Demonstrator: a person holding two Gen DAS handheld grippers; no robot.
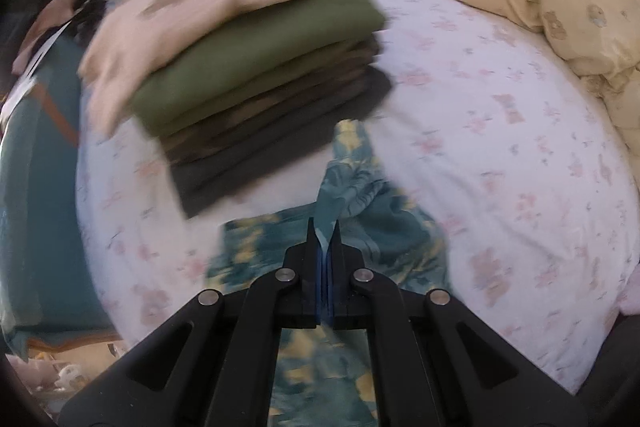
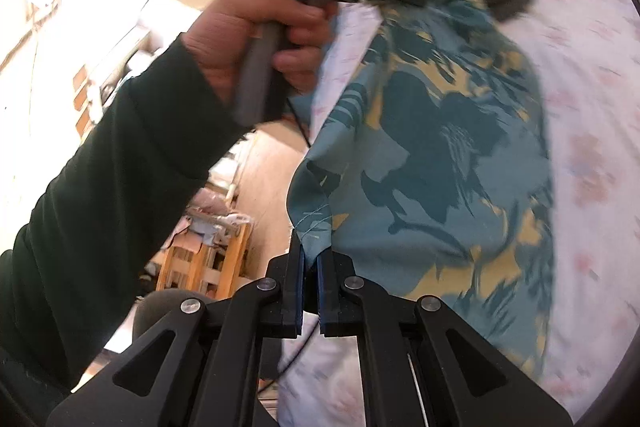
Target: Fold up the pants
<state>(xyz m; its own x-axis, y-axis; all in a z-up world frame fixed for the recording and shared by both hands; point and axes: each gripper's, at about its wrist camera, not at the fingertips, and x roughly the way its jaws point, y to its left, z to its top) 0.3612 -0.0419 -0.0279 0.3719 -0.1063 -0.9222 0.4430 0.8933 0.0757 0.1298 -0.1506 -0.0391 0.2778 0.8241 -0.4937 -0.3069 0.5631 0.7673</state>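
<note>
Both tools are pinching the teal-and-yellow printed cotton pants (image 2: 440, 131): the left tool (image 1: 325, 227) grips an edge nearest the stack of folded olive and dark clothes (image 1: 256, 87), the right tool (image 2: 311, 253) a stitched hem farthest from it. The pants hang stretched between them just above the floral bed sheet (image 1: 500, 131), long axis pointing toward the stack

Your left gripper (image 1: 325, 227) has its jaws closed tight on a fold of fabric. Your right gripper (image 2: 311, 251) pinches a cloth edge between its fingers. Your left hand (image 2: 256, 39), in a dark sleeve, grasps the handle of its gripper.
</note>
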